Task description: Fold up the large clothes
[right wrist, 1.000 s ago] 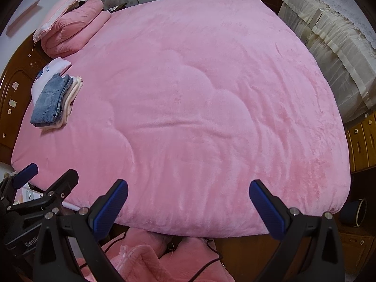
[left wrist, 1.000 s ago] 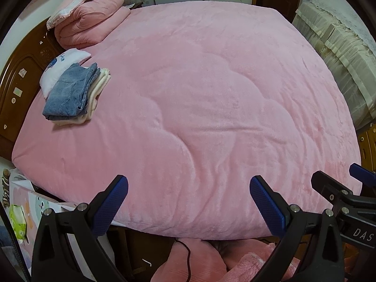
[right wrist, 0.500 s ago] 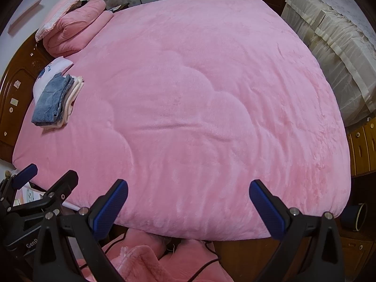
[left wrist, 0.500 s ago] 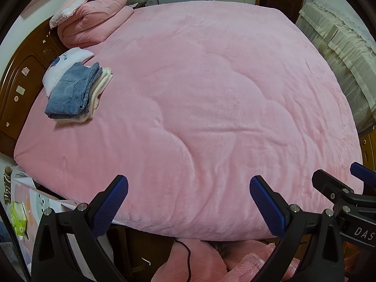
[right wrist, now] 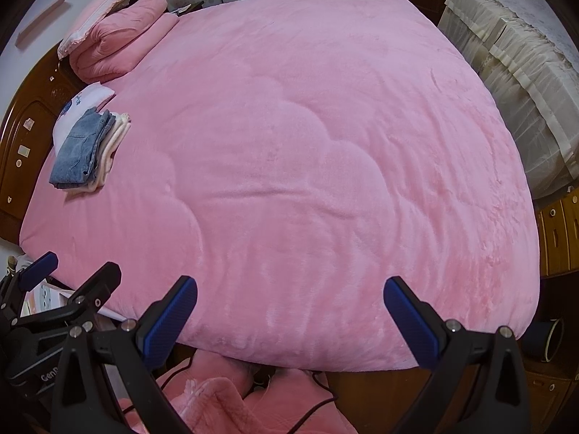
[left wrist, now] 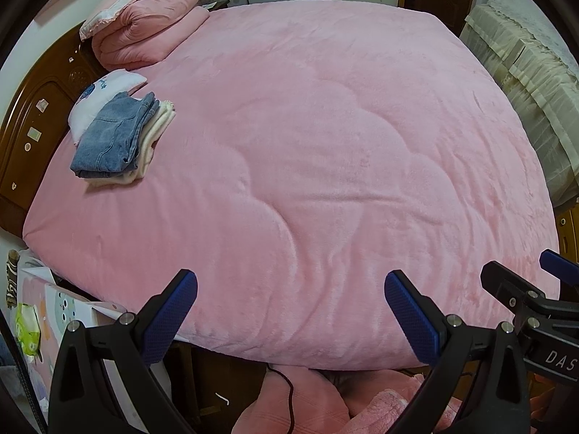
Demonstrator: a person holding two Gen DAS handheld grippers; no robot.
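Observation:
A pink plush blanket (left wrist: pixel 325 144) (right wrist: pixel 307 144) lies spread flat over the whole bed. A stack of folded clothes, blue jeans (left wrist: pixel 108 137) (right wrist: pixel 77 152) on cream garments, rests near the headboard at the left. My left gripper (left wrist: pixel 289 311) hangs open over the bed's near edge, holding nothing. My right gripper (right wrist: pixel 289 311) is open too, beside it, above the same edge. In the left wrist view the right gripper (left wrist: pixel 524 289) shows at the right; in the right wrist view the left gripper (right wrist: pixel 68 278) shows at the left. Crumpled pink clothing (left wrist: pixel 307 405) (right wrist: pixel 224 398) lies on the floor below.
A rolled pink quilt and pillow (left wrist: pixel 144 29) sit at the head of the bed by the wooden headboard (left wrist: pixel 32 108). A cream covered sofa (left wrist: pixel 524 72) stands at the right. A black cable (left wrist: pixel 286 394) runs on the floor. Boxes (left wrist: pixel 43 325) stand at the lower left.
Both views have drifted slightly; the bed and folded stack appear a little lower and rightward in frame. Both grippers stay open and empty.

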